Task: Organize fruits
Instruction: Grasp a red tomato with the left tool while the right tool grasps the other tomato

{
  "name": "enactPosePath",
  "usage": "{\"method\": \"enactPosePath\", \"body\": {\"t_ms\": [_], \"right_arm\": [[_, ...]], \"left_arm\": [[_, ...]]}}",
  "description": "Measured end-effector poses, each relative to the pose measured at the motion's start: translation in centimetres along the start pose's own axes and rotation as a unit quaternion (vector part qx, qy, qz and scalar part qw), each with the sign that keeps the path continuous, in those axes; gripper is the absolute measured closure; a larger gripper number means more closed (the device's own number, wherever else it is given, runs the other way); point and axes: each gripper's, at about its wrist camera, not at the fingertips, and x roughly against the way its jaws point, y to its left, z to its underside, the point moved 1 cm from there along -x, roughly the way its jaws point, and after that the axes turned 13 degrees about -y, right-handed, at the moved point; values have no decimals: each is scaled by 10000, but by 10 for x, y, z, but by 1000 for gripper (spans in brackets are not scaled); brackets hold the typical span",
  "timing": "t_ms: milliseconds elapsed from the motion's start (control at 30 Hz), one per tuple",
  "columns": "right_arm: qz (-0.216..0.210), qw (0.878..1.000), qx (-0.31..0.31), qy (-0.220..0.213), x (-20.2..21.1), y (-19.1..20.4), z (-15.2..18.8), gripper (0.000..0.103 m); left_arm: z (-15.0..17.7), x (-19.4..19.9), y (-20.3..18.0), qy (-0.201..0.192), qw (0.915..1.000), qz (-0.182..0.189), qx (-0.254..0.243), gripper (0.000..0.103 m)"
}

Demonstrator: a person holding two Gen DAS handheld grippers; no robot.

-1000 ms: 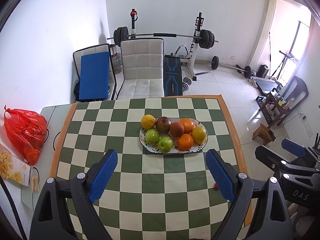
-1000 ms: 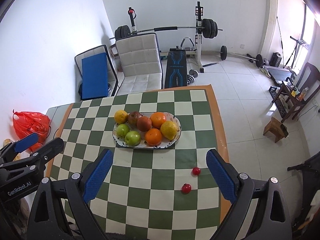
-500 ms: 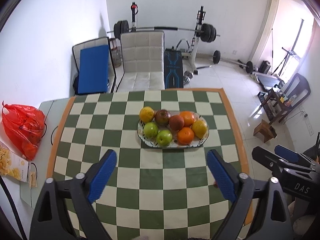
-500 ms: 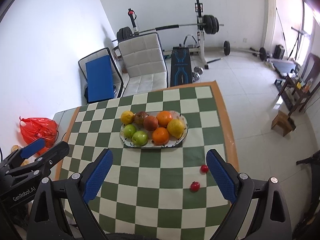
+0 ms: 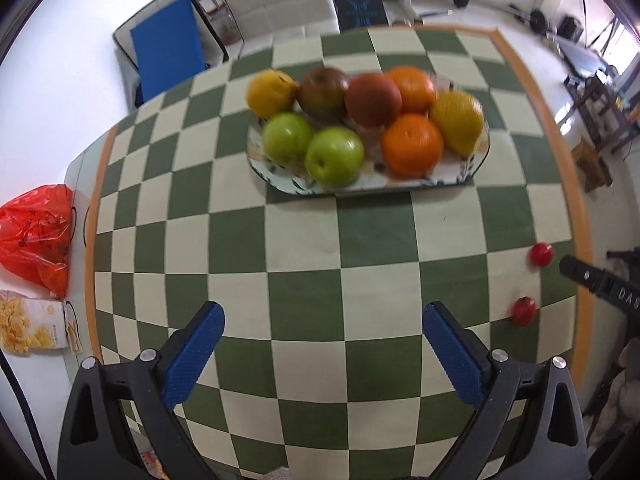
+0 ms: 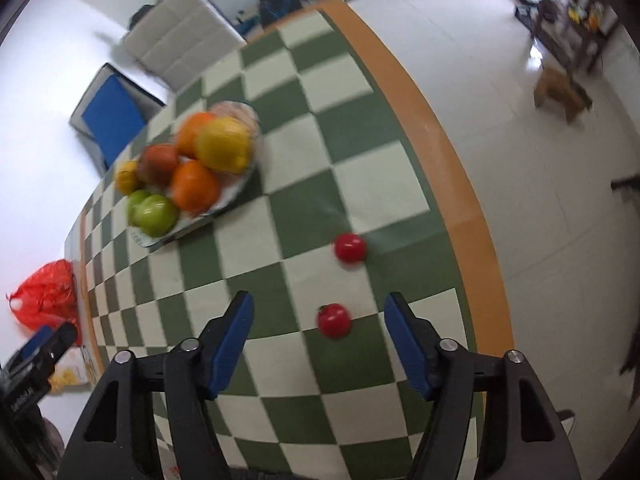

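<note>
Right gripper (image 6: 319,338) points steeply down over the checked tablecloth (image 6: 360,184), its blue pads (image 6: 232,340) closing, with the nearer small red fruit (image 6: 334,320) lying between them but not yet touched; it looks like a cherry tomato, though blur leaves that unsure. A second small red fruit (image 6: 350,247) lies just beyond it on the cloth, near the orange border (image 6: 436,152).

Left gripper (image 5: 322,354) stands wide with nothing between its pads, hovering over bare green and cream squares, well short of the patterned plate (image 5: 456,178).

As for progress, the plate already carries two green apples (image 5: 334,156), two oranges (image 5: 412,143), two dark red apples (image 5: 373,94) and two yellow citrus fruits (image 5: 456,122), packed touching one another. Judging from this, what is left is the two small red fruits outside the plate: neither has been lifted, and the first pick is only beginning. Room on the plate looks tight, so placing them may need a gap at the rim.

Off the table's left side sit a red plastic bag (image 5: 34,236) and a yellow snack box (image 5: 30,326); print on both is too blurred to read. Readable writing is scant: the letters "DAS" show on the right gripper's black body at the edge of the left view (image 5: 608,286), and a white label on the left gripper's body in the right view (image 6: 24,396) is too smeared to make out.
</note>
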Motion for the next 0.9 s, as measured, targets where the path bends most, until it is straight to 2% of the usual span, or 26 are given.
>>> {"method": "enactPosePath", "body": {"t_ms": [67, 200, 267, 333, 433, 533, 633, 700, 767, 800, 867, 900], "right_arm": [[-13, 10000, -7, 75, -21, -5, -3, 36], [1, 9996, 123, 268, -68, -8, -8, 55], [-16, 9992, 232, 317, -84, -4, -9, 61], [41, 9986, 445, 272, -91, 3, -8, 72], [-89, 9986, 499, 122, -80, 4, -6, 72], [-116, 9993, 360, -81, -56, -9, -1, 72], [-53, 9998, 140, -151, -38, -30, 7, 72], [32, 9998, 64, -174, -30, -42, 11, 72], [118, 9998, -26, -169, -22, -57, 15, 72], [169, 9997, -94, -147, -22, -64, 19, 72], [219, 9995, -165, -127, -19, -75, 18, 72], [250, 9994, -201, -116, -20, -79, 20, 72]], "left_arm": [[1, -19, -11, 196, 9997, -65, -130, 1], [1, -44, -33, 464, 9982, -113, -364, 1], [0, -48, -43, 573, 9975, 0, -403, 1], [-1, -47, -55, 616, 9969, 247, -413, 1], [1, -47, -85, 825, 9920, 791, -534, 1], [7, -49, -122, 1019, 9832, 1357, -673, 3], [14, -51, -150, 1078, 9775, 1557, -928, 14], [19, -53, -168, 1176, 9723, 1701, -1088, 29], [24, -58, -181, 1258, 9682, 1736, -1290, 47], [26, -60, -186, 1270, 9669, 1752, -1349, 52], [27, -63, -192, 1277, 9659, 1742, -1428, 71], [27, -63, -195, 1284, 9654, 1767, -1424, 74]]}}
